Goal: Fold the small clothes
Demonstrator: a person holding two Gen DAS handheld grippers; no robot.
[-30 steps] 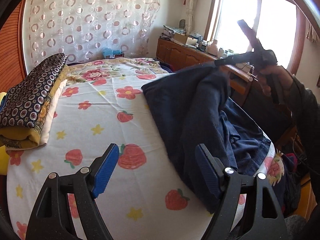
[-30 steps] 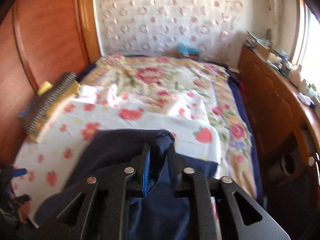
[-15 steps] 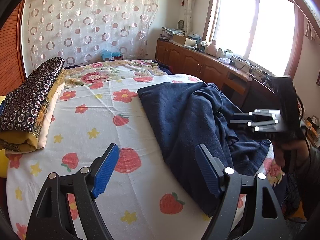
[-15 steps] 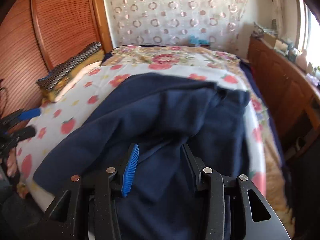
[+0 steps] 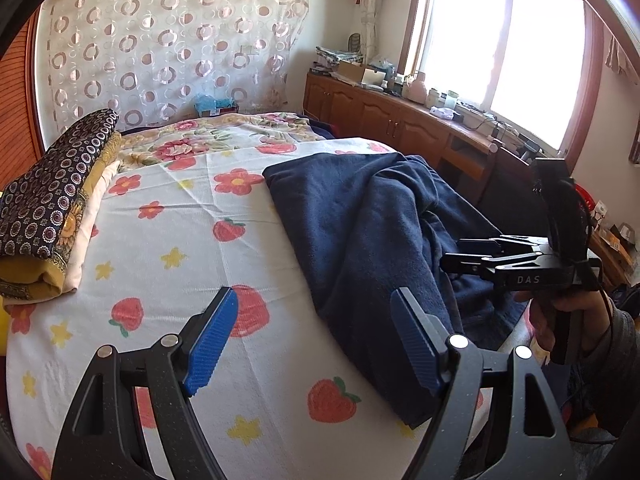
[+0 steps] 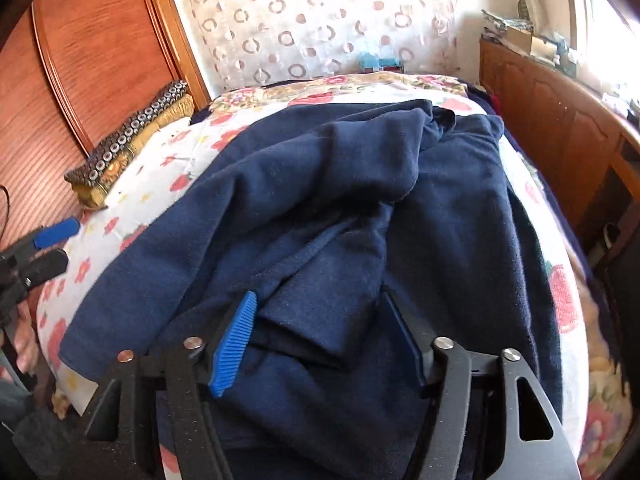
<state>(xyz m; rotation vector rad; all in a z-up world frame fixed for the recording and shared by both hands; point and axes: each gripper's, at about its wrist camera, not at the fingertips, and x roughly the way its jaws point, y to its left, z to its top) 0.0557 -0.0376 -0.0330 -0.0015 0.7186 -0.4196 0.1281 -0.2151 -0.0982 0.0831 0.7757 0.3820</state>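
A dark navy garment (image 5: 372,240) lies rumpled on the right half of the bed, one side folded over the middle; it fills the right wrist view (image 6: 340,208). My left gripper (image 5: 316,338) is open and empty, low over the bed's near edge, its right finger beside the garment's near corner. My right gripper (image 6: 320,340) is open, its fingers on either side of a fold of the garment near its near edge. It shows in the left wrist view (image 5: 476,254) at the right, held by a hand.
The bed has a white sheet (image 5: 168,248) printed with strawberries and flowers. A folded stack of patterned blankets (image 5: 52,208) lies at its left edge. A wooden cabinet (image 5: 400,120) with clutter runs along the right wall under the window. A wooden headboard (image 6: 100,60) stands at the left.
My right gripper let go of the garment, which dropped from held-up to lying on the bed. The right gripper then came down low over the garment's near side. My left gripper barely moved.
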